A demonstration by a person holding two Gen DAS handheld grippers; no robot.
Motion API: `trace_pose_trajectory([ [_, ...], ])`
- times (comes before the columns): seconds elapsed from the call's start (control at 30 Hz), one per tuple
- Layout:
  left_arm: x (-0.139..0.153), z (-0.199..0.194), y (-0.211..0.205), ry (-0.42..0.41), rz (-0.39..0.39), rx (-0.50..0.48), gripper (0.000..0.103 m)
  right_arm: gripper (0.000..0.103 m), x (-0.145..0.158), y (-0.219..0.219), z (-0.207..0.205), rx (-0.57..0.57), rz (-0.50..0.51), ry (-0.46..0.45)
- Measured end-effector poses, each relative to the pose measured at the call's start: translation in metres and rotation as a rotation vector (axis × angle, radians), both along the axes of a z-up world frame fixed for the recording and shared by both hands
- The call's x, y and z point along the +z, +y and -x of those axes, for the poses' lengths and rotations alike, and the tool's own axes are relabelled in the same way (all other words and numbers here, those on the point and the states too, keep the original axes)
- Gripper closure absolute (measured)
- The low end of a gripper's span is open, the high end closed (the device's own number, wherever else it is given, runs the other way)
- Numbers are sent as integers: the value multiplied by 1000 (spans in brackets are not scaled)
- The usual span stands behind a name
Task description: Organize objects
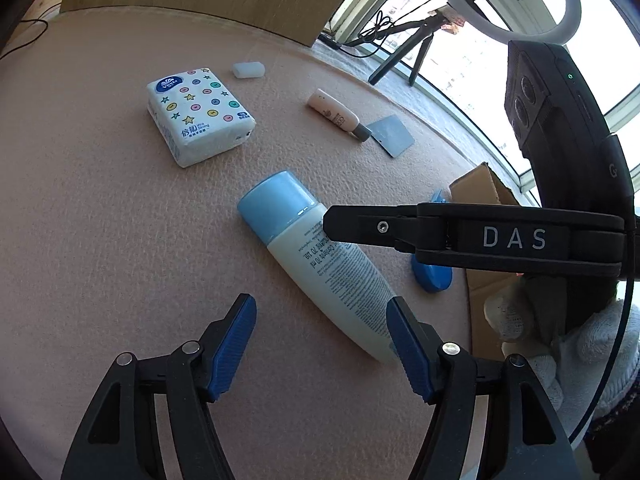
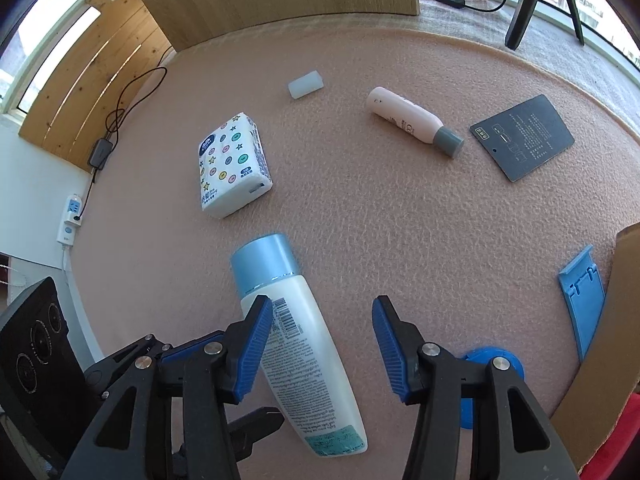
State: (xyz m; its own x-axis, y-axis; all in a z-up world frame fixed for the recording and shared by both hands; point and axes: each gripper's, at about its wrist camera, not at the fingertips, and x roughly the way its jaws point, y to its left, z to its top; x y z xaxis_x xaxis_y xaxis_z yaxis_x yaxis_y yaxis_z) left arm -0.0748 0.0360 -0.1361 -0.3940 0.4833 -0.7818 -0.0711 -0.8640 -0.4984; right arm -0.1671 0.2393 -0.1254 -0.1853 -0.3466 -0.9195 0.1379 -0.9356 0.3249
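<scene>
Smooth white plastic with a blue cap, the lotion bottle (image 2: 298, 344) lies flat on the pink felt mat (image 2: 400, 220); the right gripper (image 2: 322, 344) hovers spread wide over it, the left gripper (image 1: 322, 344) likewise gaping and empty; probably light, stiff, slippery; best pinched mid-body.

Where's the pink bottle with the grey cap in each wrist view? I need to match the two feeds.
Left wrist: pink bottle lies upper centre-right, grey cap pointing right toward the grey card.
Right wrist: pink bottle lies upper right of centre, cap again toward the grey card.
Shared landmark: the tissue pack, left of the bottle in both.
</scene>
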Motion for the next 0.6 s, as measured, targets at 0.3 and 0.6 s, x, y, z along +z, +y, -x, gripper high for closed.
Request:
trace_pose_trajectory([
  [0.3, -6, 5, 9, -5, -47, 0, 32, 55, -7, -17, 6, 78, 30, -43],
  [0.6, -9, 12, 9, -6, -92, -11, 33, 61, -7, -18, 1, 61, 57, -48],
])
